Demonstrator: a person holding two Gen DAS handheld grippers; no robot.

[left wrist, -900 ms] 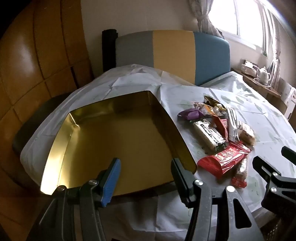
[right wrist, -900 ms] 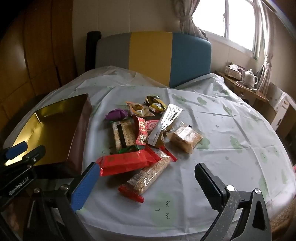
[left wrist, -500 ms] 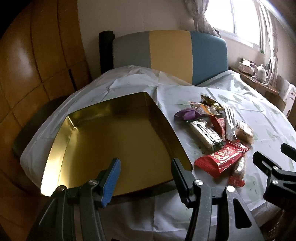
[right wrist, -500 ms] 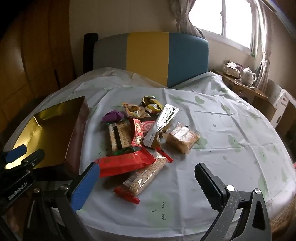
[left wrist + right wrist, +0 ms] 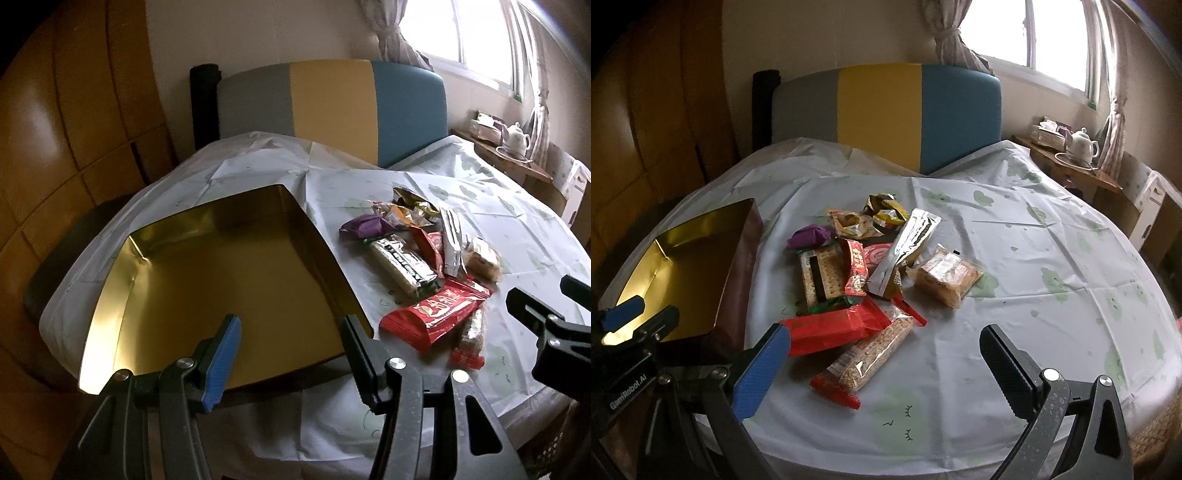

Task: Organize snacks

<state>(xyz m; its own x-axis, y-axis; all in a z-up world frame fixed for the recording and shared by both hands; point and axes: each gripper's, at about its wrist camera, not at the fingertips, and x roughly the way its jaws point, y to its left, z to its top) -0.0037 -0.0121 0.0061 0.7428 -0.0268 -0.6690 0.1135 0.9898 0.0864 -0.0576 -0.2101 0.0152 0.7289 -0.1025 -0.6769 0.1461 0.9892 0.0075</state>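
1. Left wrist view: left gripper (image 5: 290,330) sits at the bottom centre of the frame, jaws apart, nothing between them. Blue-padded finger to the left, black finger to the right.
2. Gold tin (image 5: 221,280) fills the centre-left of the frame, directly above the left gripper. Its near edge lies just past the fingertips; contact not seen. Interior holds no snacks.
3. Snack pile lies right of the tin on the pale tablecloth (image 5: 480,206). Red packet (image 5: 436,314) is nearest, right of the black finger and apart from it.
4. Right wrist view: right gripper (image 5: 886,350) at the bottom of the frame, jaws spread wide, gripping nothing.
5. Same view: cereal bar (image 5: 875,354) in clear wrap with red ends lies in the gap between the fingers, on the cloth, touched by neither. The red packet reaches just beside the blue pad at lower left; contact cannot be told.
6. Upper pile, centre frame: cracker pack (image 5: 820,273), purple wrapper (image 5: 809,236), silver sachet (image 5: 908,247), biscuit pack (image 5: 945,277), well above the fingertips.
7. Tin at far left of this view, beside the pile.
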